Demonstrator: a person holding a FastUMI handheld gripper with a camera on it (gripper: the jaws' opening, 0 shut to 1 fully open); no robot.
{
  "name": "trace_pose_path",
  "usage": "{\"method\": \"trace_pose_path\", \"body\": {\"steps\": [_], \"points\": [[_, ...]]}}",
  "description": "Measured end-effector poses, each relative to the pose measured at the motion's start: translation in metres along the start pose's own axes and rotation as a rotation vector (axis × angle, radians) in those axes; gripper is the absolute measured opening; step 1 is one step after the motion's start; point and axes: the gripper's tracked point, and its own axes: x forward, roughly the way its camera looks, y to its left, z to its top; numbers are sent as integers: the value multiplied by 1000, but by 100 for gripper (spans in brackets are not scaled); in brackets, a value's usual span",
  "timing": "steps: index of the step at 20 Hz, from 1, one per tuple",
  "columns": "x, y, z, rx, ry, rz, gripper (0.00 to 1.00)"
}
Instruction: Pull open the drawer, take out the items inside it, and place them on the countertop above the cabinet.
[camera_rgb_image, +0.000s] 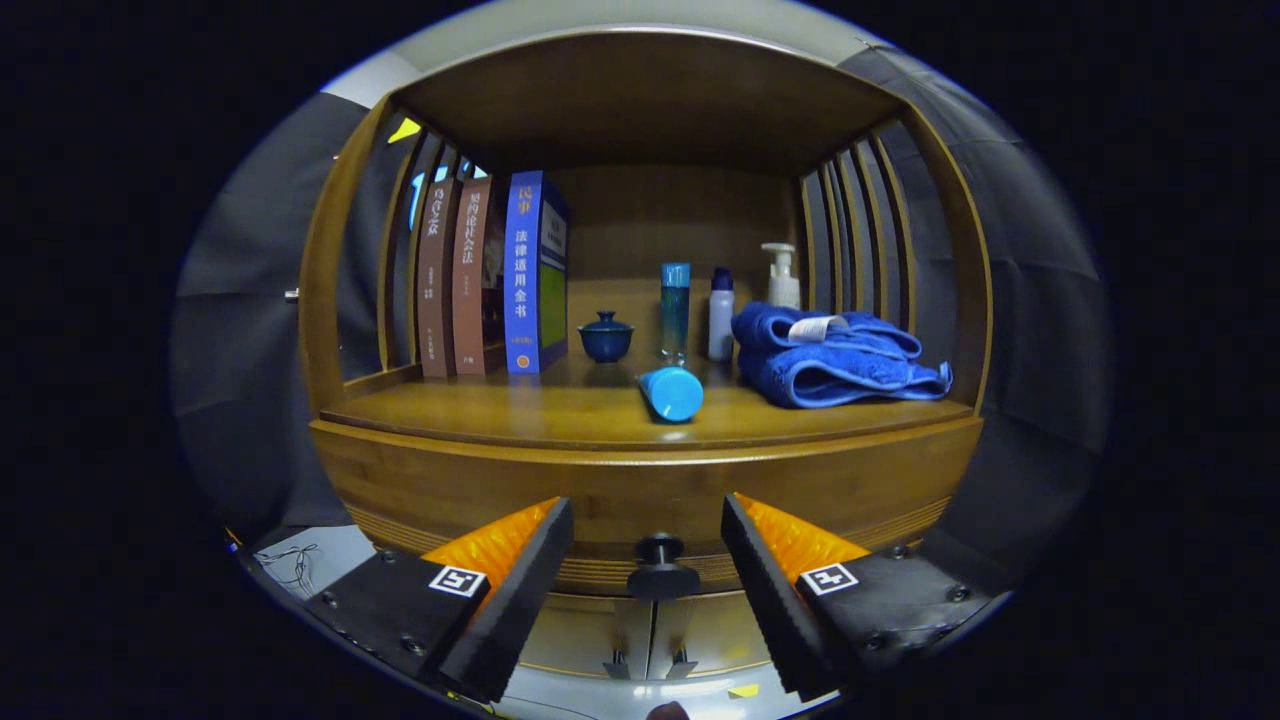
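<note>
A wooden cabinet stands straight ahead, its drawer front (640, 485) closed under the countertop (520, 412). A dark round knob (660, 568) sticks out from the drawer's lower middle. My gripper (648, 590) is open, and the knob sits between the two fingers without touching either. On the countertop lies a light blue cylinder (672, 392) on its side near the front edge. The drawer's inside is hidden.
On the countertop stand three books (490, 275) at the left, a small blue lidded cup (606, 337), a tall blue bottle (675, 308), a white bottle (721, 313), a pump bottle (781, 275) and a folded blue towel (835, 355). Two lower cabinet doors (650, 630) sit below the drawer.
</note>
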Motion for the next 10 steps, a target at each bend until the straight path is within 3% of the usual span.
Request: {"method": "trace_pose_path", "body": {"steps": [10], "points": [[-69,14,62,6,-88,23,98]]}}
